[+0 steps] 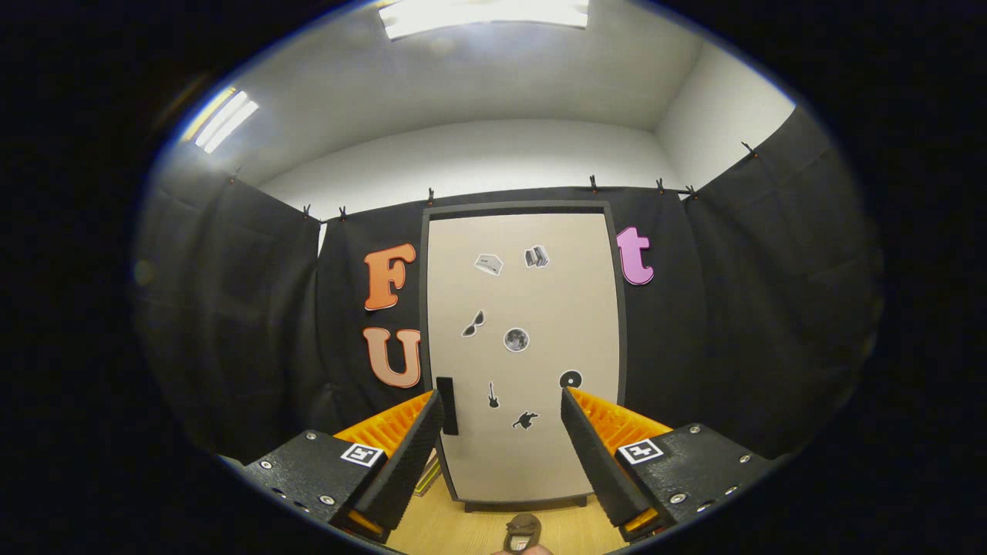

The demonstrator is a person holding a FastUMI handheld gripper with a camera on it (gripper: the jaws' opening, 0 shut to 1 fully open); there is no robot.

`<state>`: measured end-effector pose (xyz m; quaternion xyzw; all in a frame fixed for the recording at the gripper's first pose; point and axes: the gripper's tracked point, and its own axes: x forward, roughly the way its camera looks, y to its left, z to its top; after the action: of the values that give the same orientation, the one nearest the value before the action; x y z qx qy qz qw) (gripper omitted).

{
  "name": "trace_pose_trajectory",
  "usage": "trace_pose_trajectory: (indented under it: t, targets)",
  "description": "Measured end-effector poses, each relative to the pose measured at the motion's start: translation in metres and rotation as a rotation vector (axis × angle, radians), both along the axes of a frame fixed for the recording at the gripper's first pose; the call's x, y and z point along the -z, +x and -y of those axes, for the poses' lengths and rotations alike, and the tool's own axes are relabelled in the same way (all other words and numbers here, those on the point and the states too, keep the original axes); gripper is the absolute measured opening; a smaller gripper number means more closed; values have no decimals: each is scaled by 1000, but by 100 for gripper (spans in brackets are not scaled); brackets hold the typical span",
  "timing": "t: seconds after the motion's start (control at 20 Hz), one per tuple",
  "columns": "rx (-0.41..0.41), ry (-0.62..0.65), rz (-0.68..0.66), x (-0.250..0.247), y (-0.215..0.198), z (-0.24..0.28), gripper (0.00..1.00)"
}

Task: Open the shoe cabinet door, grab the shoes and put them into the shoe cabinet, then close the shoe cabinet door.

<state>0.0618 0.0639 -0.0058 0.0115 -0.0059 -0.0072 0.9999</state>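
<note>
The shoe cabinet (524, 308) stands upright beyond my fingers, against the black cloth wall. Its beige door (555, 432) is shut and carries several small stickers. A dark vertical handle (446, 405) sits on the door's left edge, just past my left fingertip. A brown shoe (523, 532) lies on the wooden floor (455, 524) between my fingers, close in front of the cabinet's base; only part of it shows. My gripper (501, 401) is open, held off the floor facing the door, with nothing between its fingers.
Black cloth walls close the booth on the left, back and right. Something flat and partly hidden lies on the floor by the cabinet's lower left corner (429, 476). Ceiling lights (486, 14) shine above.
</note>
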Motion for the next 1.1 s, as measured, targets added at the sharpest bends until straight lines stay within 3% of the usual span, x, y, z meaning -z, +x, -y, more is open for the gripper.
trace_pose_trajectory:
  t: [0.45, 1.1]
  targets:
    - [102, 3, 45, 6, 33, -42, 95]
    - [88, -36, 53, 62, 130, -82, 95]
